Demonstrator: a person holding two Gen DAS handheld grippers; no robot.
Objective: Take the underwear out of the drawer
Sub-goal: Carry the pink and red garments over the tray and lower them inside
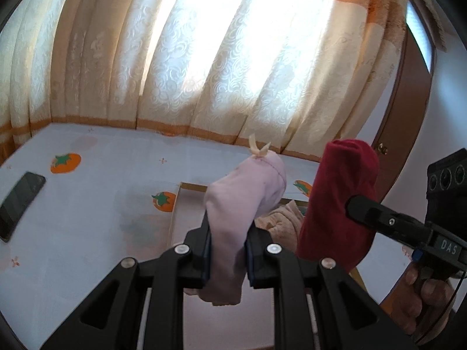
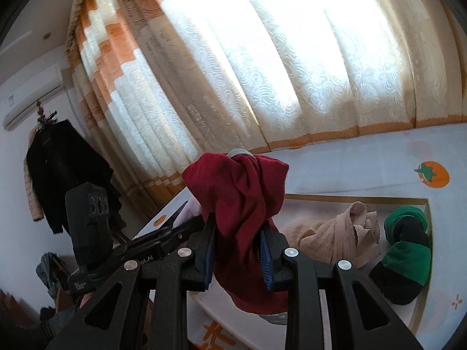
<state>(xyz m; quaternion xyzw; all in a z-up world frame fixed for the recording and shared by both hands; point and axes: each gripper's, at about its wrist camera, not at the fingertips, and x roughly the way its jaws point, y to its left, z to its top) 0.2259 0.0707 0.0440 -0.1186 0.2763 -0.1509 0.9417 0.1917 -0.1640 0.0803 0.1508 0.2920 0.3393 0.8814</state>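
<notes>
Sunlit cream curtains (image 1: 181, 58) are glowing behind a white bedsheet (image 1: 96, 204) dotted with orange persimmon prints, and a dark phone (image 1: 20, 204) is lying off at the left. Left gripper (image 1: 227, 250) is pinching a pale pink underwear (image 1: 242, 204), lifting it clear above the drawer (image 2: 350, 197), cloth bulging up between the jaws. Right gripper (image 2: 238, 253) is clamping down on a dark red underwear (image 2: 242, 204), holding it up just beside the pink one. Down in the drawer, a beige garment (image 2: 329, 239) is lying crumpled in the middle, and a green-and-black garment (image 2: 405, 250) is sitting bundled against the right wall. Over on the wall, a black jacket (image 2: 64, 172) is hanging.
</notes>
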